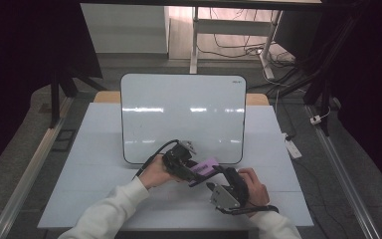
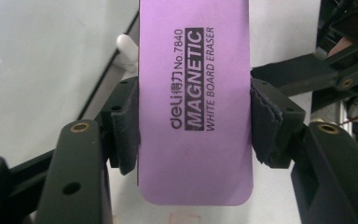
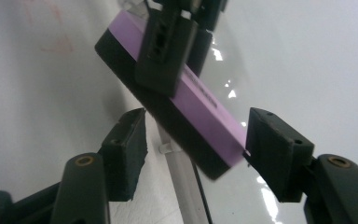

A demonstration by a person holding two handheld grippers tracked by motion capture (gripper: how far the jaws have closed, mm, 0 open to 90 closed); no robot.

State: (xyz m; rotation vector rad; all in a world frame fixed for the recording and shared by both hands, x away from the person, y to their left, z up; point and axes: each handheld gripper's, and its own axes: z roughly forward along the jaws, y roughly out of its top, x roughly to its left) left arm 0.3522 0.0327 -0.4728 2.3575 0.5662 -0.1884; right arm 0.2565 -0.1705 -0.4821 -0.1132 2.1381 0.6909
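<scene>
High view first, reading from the left: my left hand (image 1: 155, 172) comes in from the bottom with the left gripper (image 1: 186, 164) pointing right, just in front of the whiteboard's (image 1: 179, 109) lower edge. Its fingers (image 2: 126, 126) are clamped on the long sides of the purple eraser (image 1: 204, 168), which sits above the white surface (image 1: 89, 164) between my two hands. In the left gripper view I read the printed top face of the eraser (image 2: 196, 102) running straight away from the camera, pads pressed on both edges.

Further right, the right gripper (image 1: 220, 185) in my right hand (image 1: 256, 189) meets the eraser's far end. In the right gripper view the eraser (image 3: 200, 107) lies tilted between the fingers (image 3: 272, 149): its purple corner is at the right pad, touching or nearly so, I can't tell which, and the left pad stands apart from its dark felt side. So those fingers are open around it, not gripping.
</scene>
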